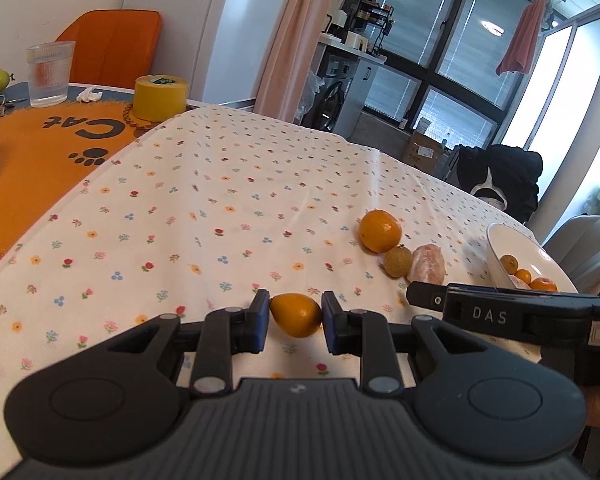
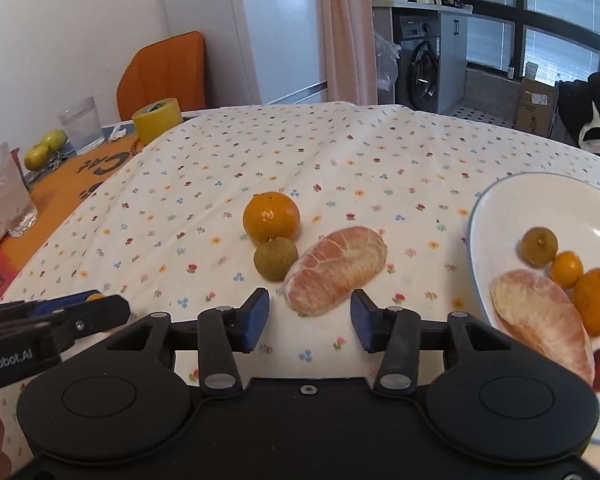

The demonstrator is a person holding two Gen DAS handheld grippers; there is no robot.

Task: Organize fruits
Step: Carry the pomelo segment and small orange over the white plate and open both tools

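The left gripper point(image 1: 295, 316) has its blue pads point(image 1: 260, 318) set narrow on either side of a small teardrop-shaped orange fruit point(image 1: 296, 315); both pads look to touch it, so I judge it gripped, though whether it is clear of the cloth point(image 1: 220, 184) I cannot tell. Ahead and to its right lie an orange point(image 1: 380, 230), a brownish round fruit point(image 1: 397, 261) touching it, and a peeled pomelo piece point(image 1: 427, 265) just beside that. Further right is the bowl point(image 1: 496, 248), already holding several fruits — the likely destination.

The right gripper point(image 2: 310, 316) stands wide, empty, its pads flanking the near end of the pomelo piece point(image 2: 334, 270) without touching it. That stance suggests it is lined up to close on this piece, the wide gap suiting its breadth.

The right view shows what the left cannot: the bowl's point(image 2: 500, 200) contents in full — a second pomelo piece point(image 2: 540, 316), three citrus of differing size, something red at the rim. It shows only a sliver of orange behind the left gripper's point(image 2: 80, 312) tip; the left view alone shows that grasp plainly.
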